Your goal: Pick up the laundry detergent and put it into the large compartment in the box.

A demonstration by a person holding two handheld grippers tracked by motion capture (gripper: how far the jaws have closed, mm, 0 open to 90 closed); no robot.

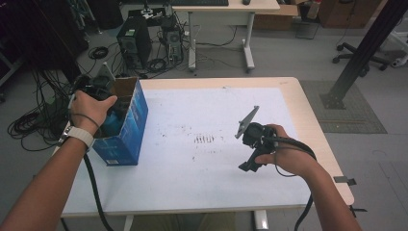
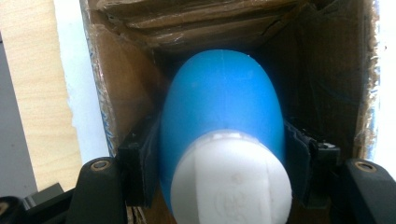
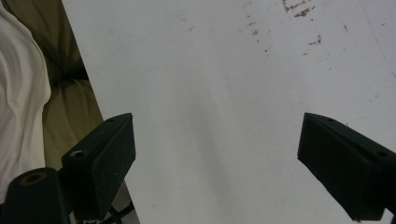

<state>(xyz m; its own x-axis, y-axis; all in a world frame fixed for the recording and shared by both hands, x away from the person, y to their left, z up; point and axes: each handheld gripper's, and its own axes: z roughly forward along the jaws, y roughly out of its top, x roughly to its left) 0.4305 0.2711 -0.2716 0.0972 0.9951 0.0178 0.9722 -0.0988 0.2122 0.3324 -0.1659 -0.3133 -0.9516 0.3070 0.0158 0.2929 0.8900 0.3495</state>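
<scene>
Left gripper [image 2: 222, 158] — jaws pinching blue bottle [image 2: 222, 107] at both sides, white cap [image 2: 231, 179] nearest camera, inside cardboard box [image 2: 121, 84]. Right gripper [image 3: 217, 158] — jaws spread, nothing between, above white table [image 3: 219, 70].

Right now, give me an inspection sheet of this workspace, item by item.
Surface: white sheet over a light wooden table, with small dark marks near the middle.
Job's things: blue bottle with a white cap, inside an open blue cardboard box at the table's left edge.
Clutter: nothing seen on the sheet besides the box.
Grippers: left tongs reach into the box, shut on the bottle; right tongs open above bare sheet.
Cables: one trails from each gripper toward the table's near edge.
Surroundings: computer tower, coiled floor cables, a second desk, an office chair base.
</scene>
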